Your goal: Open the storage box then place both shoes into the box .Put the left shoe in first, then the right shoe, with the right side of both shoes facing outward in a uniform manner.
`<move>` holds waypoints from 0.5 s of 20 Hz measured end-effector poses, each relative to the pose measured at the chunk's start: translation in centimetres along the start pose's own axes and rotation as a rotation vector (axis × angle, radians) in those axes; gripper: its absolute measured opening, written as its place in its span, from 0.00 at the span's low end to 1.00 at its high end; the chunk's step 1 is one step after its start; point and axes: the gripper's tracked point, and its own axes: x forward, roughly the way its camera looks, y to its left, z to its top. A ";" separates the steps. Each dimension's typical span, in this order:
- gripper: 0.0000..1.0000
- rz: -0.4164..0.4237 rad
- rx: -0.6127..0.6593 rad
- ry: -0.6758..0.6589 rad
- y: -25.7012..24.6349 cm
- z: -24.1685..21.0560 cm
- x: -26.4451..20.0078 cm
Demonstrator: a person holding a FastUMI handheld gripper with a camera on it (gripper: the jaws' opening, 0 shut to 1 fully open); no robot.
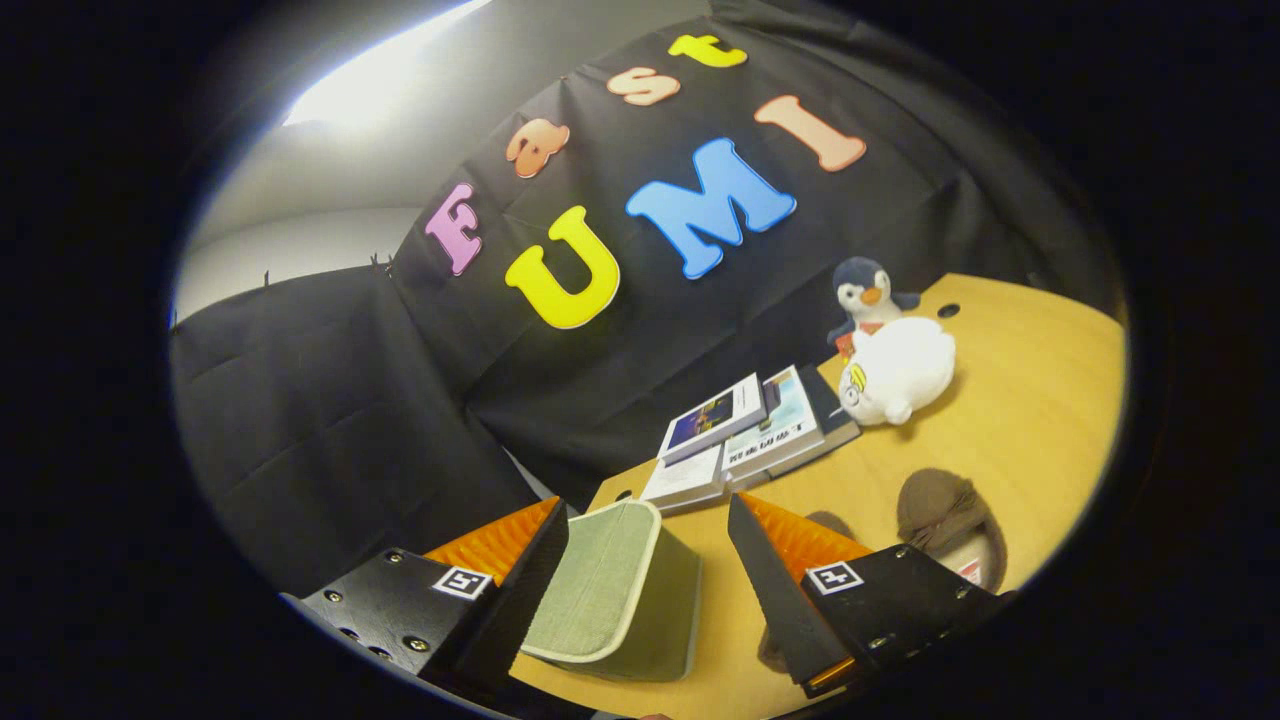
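Storage box [610, 590], green fabric with a pale rim, is seen on the wooden table [1010, 420] between the spread fingers of the gripper [650, 580], nearer the left one; nothing is gripped and the lid appears not yet opened. One brown shoe [945, 520] lies at about 3 o'clock from the box, just beyond the right finger. Books [745, 430] at 1 o'clock and plush toys [890, 350] beyond them are well apart. Risk judged: the soft lid could slip from a shallow pinch, or the light box be dragged along the table
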 end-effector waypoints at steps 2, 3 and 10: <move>0.98 0.034 0.106 0.045 0.1 -1.4 0.4; 0.98 0.045 0.151 0.062 0.2 -2.0 0.5; 0.98 0.103 0.386 0.181 0.2 -6.4 1.5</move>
